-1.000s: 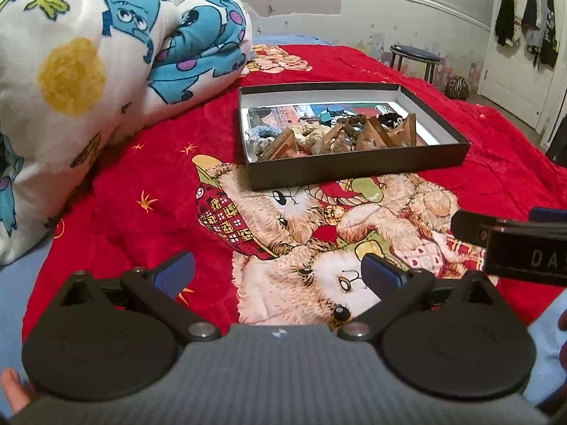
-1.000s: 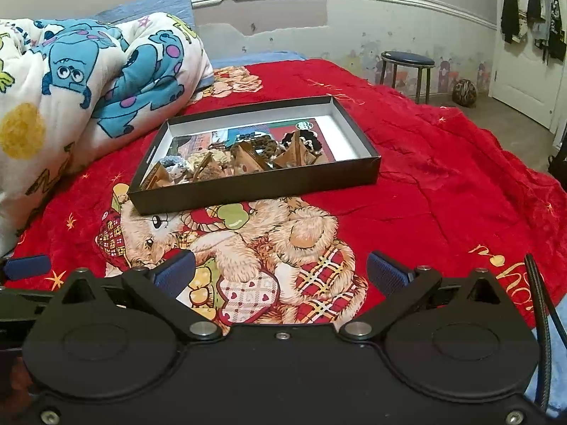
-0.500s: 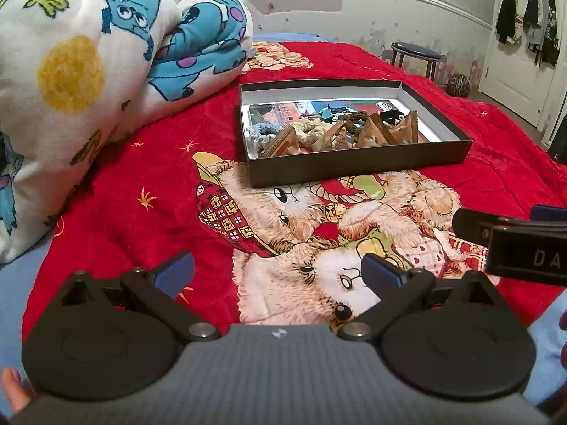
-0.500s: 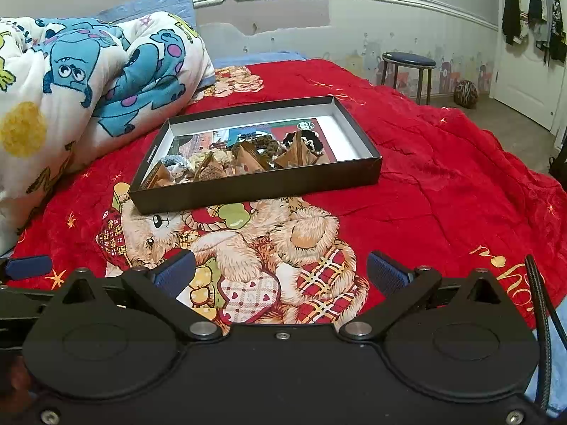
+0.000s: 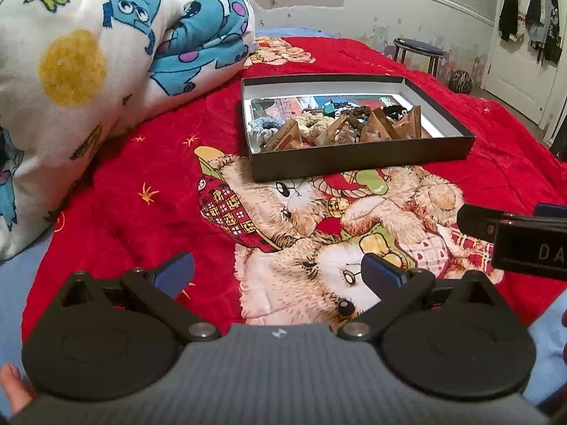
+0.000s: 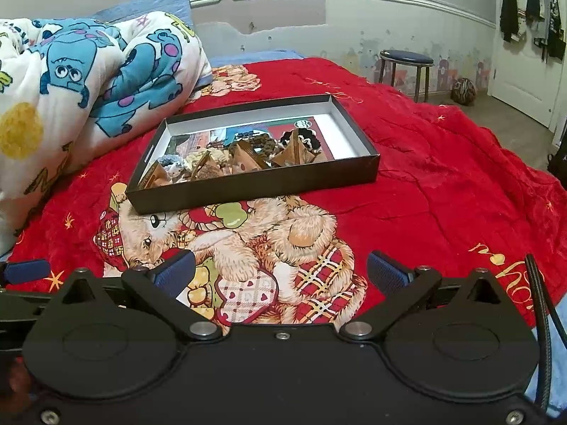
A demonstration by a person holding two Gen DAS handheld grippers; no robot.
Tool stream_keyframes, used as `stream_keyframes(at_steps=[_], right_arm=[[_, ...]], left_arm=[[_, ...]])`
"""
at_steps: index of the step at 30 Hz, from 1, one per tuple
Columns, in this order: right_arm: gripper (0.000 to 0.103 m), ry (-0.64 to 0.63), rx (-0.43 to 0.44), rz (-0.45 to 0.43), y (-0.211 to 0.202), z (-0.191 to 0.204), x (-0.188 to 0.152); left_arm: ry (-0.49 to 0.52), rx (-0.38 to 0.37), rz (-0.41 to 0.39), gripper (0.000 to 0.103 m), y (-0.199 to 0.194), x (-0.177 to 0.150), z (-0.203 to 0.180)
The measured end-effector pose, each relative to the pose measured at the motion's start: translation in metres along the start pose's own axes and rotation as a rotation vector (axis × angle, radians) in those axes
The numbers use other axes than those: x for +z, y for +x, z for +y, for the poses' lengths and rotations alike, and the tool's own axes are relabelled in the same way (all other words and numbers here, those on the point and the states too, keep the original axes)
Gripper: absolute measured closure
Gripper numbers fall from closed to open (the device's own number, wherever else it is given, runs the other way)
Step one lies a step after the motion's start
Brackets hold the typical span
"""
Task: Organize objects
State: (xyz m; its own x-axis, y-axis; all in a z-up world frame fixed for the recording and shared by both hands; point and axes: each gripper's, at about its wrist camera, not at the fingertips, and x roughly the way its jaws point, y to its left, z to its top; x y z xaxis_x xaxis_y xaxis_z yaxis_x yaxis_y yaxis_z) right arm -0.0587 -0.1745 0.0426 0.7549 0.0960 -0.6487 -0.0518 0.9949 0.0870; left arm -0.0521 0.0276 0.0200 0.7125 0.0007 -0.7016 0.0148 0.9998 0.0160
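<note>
red teddy-bear bedspread (image 6: 443, 184) | monster-print comforter (image 5: 88, 53) bunched at left | blue-topped stool (image 6: 405, 58) by wall | dark clothes (image 6: 528, 3) hanging on white door (image 6: 521, 71)

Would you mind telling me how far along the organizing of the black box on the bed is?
Nothing looks sorted yet: the brown packets and the scrunchies lie mixed together in the black box on the red blanket. Nothing is in hand; the left gripper and the right gripper hover short of the box, jaws open. All the sorting remains.
</note>
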Motion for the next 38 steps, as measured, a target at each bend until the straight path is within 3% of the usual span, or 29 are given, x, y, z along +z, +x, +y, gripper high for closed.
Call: stream_keyframes(at_steps=[38], right_arm=[[0.000,-0.010,0.004,0.001,0.0004,0.0027,0.0000]], left_arm=[[-0.009,-0.001,0.024,0.000,0.0010,-0.0006,0.0003]])
